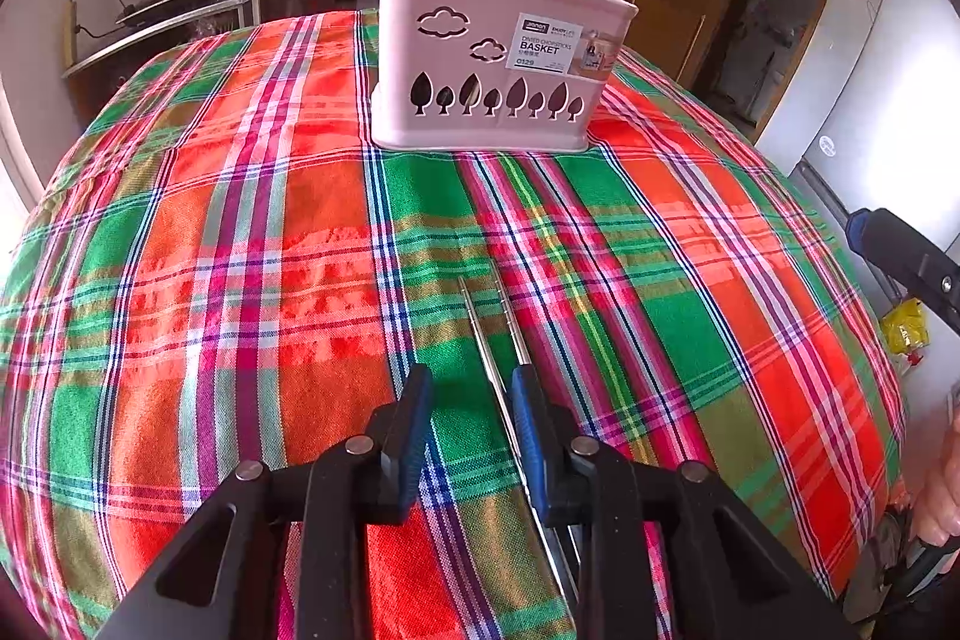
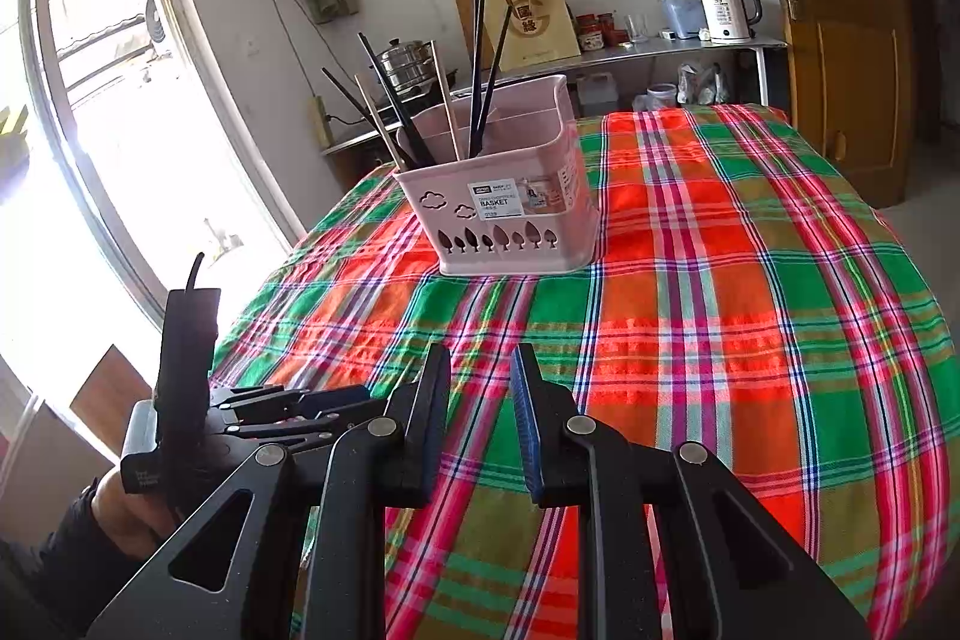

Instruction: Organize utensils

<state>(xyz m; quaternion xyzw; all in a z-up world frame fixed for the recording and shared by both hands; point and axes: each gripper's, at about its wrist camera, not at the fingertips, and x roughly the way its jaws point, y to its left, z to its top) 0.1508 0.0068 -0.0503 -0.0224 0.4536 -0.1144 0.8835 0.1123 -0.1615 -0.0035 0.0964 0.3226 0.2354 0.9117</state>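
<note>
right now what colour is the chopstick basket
Pale pink basket, with cloud and tree cut-outs; clearest in the left wrist view.

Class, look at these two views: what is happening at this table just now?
A person holding two black grippers is sorting utensils into a pink plastic chopstick basket on a plaid tablecloth. The left gripper is low over a pair of metal chopsticks lying on the cloth, jaws open around them, not yet gripping. The right gripper hovers open and empty. The basket already holds several dark and pale chopsticks.
</note>
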